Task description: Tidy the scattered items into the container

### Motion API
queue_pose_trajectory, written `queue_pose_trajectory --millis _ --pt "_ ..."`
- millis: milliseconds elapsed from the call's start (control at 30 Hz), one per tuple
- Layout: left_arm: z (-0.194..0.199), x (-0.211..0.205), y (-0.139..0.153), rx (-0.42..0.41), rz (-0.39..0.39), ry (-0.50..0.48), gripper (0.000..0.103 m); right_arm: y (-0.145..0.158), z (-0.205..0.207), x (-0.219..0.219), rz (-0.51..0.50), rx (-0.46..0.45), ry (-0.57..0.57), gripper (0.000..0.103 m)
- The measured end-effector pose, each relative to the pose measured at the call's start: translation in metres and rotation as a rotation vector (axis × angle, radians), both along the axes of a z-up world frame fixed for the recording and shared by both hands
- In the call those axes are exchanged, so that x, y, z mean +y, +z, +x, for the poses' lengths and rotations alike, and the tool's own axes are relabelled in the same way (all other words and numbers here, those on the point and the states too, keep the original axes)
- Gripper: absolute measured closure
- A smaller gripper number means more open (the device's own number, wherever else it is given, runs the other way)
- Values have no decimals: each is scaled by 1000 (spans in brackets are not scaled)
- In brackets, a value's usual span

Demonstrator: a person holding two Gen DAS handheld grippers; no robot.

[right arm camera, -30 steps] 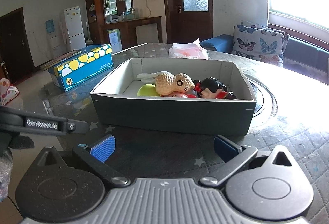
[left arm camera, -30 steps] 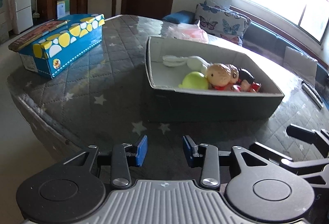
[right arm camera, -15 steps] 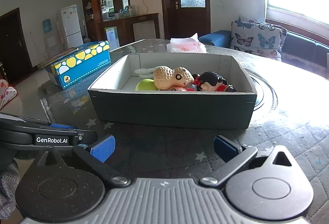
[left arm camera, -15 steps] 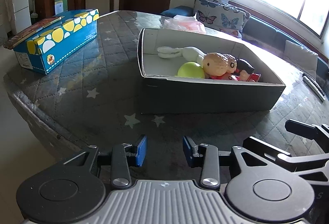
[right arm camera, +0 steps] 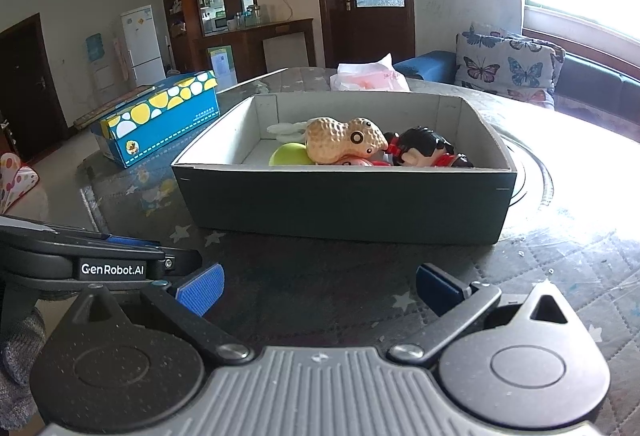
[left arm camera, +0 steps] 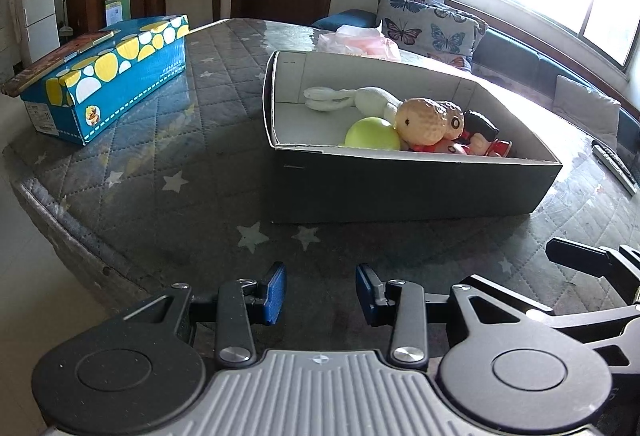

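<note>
A dark-sided cardboard box (left arm camera: 400, 184) with a white interior stands on the quilted, star-printed table cover (left arm camera: 180, 164) and contains all the visible toys: a peanut-shaped figure (left arm camera: 430, 119) lying on a yellow-green ball (left arm camera: 370, 134), a white plush rabbit (left arm camera: 352, 98) toward the back wall, and a black-haired doll in red (left arm camera: 482, 138) at the right end. The left gripper (left arm camera: 320, 290) hangs low over the near edge of the table, jaws partly apart with nothing between them. The right gripper (right arm camera: 318, 286) sits alongside, jaws spread wide and empty. A blue carton with yellow and white spots (right arm camera: 160, 118) lies well to the left of the box; a pink-and-white plastic bag (right arm camera: 370, 76) sits just behind it.
</note>
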State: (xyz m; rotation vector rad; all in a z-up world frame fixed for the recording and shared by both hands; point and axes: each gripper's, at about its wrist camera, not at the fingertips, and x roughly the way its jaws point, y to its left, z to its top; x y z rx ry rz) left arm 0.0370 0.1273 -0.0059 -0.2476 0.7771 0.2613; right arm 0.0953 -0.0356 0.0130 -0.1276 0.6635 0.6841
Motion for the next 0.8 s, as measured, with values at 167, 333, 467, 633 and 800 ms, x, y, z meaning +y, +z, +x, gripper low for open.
queue_pose_trajectory --millis 167,333,467,633,800 --pt "3 2 -1 4 2 4 63 -2 4 2 -1 8 0 0" --pt "5 4 -1 6 5 13 63 -4 8 5 -4 13 3 0" --pt "7 5 0 4 14 19 63 -5 12 7 -1 15 8 0" --pt "9 7 2 -3 17 26 63 -4 15 9 5 16 9 0" --pt "9 7 6 -25 24 24 64 -3 18 10 20 13 8 0"
